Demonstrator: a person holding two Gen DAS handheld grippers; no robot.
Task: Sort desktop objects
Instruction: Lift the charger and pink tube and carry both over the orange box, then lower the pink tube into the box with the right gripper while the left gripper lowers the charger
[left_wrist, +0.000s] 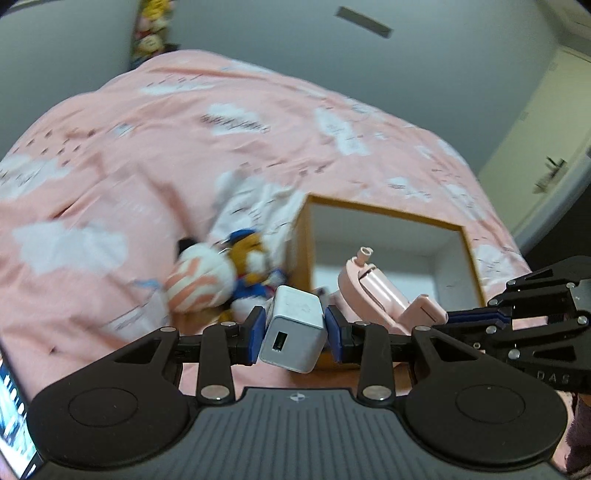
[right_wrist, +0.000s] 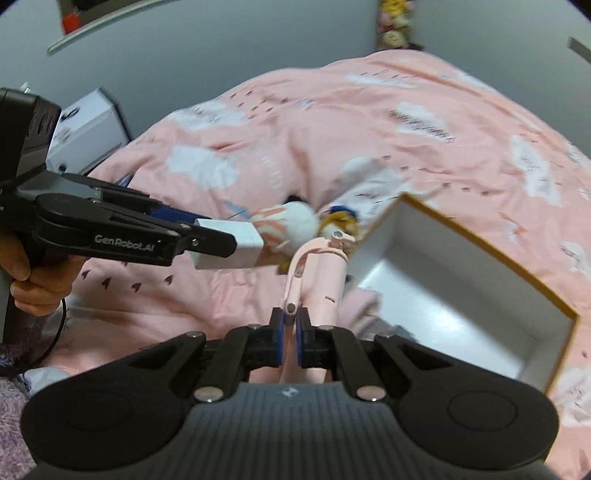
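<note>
My left gripper (left_wrist: 295, 330) is shut on a white USB charger (left_wrist: 295, 330) and holds it above the pink bedspread; the gripper (right_wrist: 236, 242) and charger (right_wrist: 245, 245) also show in the right wrist view. My right gripper (right_wrist: 290, 338) is shut on a pink folding device (right_wrist: 325, 280), which also shows in the left wrist view (left_wrist: 380, 291), held by the right gripper (left_wrist: 448, 317). An open box (left_wrist: 469, 251) with orange rim and white inside lies on the bed, right of both grippers (right_wrist: 517, 291). A duck plush toy (left_wrist: 221, 277) lies left of the box.
The pink cloud-print bedspread (left_wrist: 184, 147) covers the whole surface. A white box (right_wrist: 88, 125) stands at the bed's far left edge. A phone screen (left_wrist: 11, 417) shows at the lower left. A door (left_wrist: 546, 147) is on the right.
</note>
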